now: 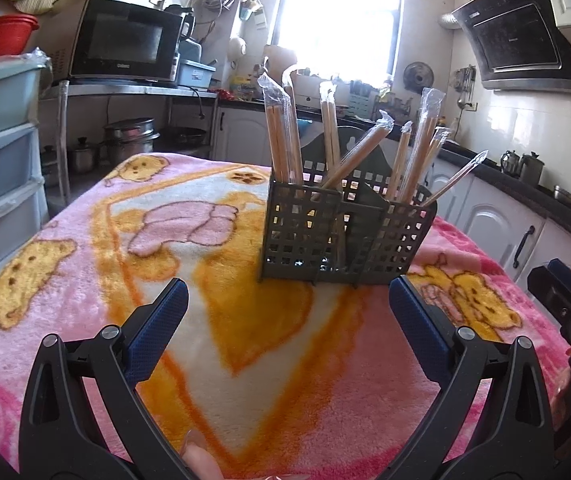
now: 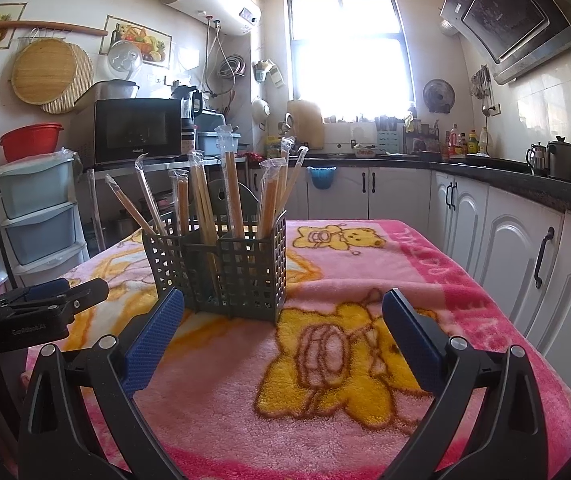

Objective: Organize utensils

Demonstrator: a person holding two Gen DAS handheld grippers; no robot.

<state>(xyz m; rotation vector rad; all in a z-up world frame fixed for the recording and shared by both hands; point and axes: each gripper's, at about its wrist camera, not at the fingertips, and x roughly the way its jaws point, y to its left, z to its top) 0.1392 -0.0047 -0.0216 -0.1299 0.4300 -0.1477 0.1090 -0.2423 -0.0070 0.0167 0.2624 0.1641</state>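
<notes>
A dark grey lattice utensil holder stands on the pink bear-print blanket. Several plastic-wrapped pairs of wooden chopsticks stand upright or lean in its compartments. My left gripper is open just in front of the holder, nothing between its blue pads. My right gripper is open too, its left pad close to the holder's near corner. In the right wrist view the left gripper shows from the side at the left edge; the right gripper appears at the right edge of the left wrist view.
White kitchen cabinets under a dark counter run along the right. A stack of pale plastic drawers stands to the left, with a microwave behind. A fingertip shows at the bottom edge.
</notes>
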